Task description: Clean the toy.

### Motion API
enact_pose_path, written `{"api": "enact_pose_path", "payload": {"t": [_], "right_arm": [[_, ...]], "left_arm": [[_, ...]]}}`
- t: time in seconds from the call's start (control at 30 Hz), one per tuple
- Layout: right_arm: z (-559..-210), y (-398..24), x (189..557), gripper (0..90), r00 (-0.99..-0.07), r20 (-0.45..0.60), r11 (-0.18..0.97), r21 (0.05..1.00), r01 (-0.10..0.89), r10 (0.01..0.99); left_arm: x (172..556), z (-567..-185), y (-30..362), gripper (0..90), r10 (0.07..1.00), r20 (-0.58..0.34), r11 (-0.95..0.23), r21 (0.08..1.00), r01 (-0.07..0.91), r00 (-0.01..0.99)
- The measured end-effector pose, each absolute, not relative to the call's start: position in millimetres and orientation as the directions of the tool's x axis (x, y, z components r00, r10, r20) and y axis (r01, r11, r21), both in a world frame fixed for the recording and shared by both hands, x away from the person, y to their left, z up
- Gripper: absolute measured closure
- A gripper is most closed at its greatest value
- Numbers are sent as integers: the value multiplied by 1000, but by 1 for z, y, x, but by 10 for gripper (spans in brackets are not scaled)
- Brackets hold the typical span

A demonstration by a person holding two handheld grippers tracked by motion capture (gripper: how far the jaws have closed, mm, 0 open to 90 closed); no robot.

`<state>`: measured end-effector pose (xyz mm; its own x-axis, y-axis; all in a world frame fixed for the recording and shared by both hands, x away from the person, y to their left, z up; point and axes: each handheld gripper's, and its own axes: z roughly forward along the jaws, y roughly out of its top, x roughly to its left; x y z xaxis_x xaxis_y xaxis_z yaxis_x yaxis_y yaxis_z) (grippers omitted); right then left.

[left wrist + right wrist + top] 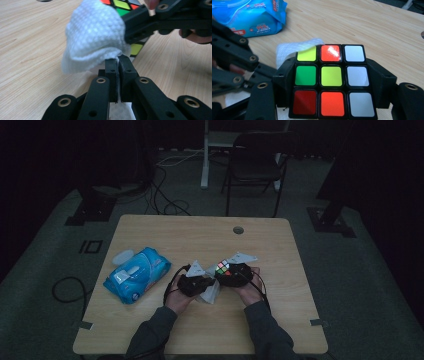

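A colour cube (331, 75) sits clamped between my right gripper's (333, 86) two black jaws, one pad on each side of it. Its facing side shows yellow, red, white, green and orange stickers. My left gripper (118, 60) is shut on a white wet wipe (93, 37), whose bunched end presses against the cube (122, 5) beside the right gripper's arm (160, 20). In the high view both grippers meet at the table's middle front, left (194, 283) and right (234, 275), with the cube (223, 267) between them and the wipe (212, 292) hanging below.
A blue pack of wet wipes (137, 274) lies to the left on the wooden table (280, 270), with a pale lid (122, 256) beside it. A cable hole (238, 230) sits near the far edge. A dark chair (255, 165) stands beyond the table.
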<state>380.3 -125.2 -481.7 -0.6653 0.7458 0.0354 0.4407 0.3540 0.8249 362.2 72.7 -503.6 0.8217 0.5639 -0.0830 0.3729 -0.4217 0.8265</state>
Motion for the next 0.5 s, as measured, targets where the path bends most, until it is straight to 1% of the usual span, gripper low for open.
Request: {"api": "enact_pose_path", "payload": {"t": [0.13, 0.33, 0.5], "right_arm": [[-481, -122, 384, 339, -649, 44, 345, 819, 459, 760], [-480, -115, 390, 339, -628, 29, 352, 808, 473, 778], [-480, -113, 395, 339, -609, 47, 333, 803, 494, 792]], "left_arm": [[362, -504, 70, 879, 559, -83, -421, 829, 368, 825], [361, -502, 67, 879, 556, -79, -419, 833, 361, 828], [361, -501, 64, 880, 553, -76, -418, 836, 356, 829]]}}
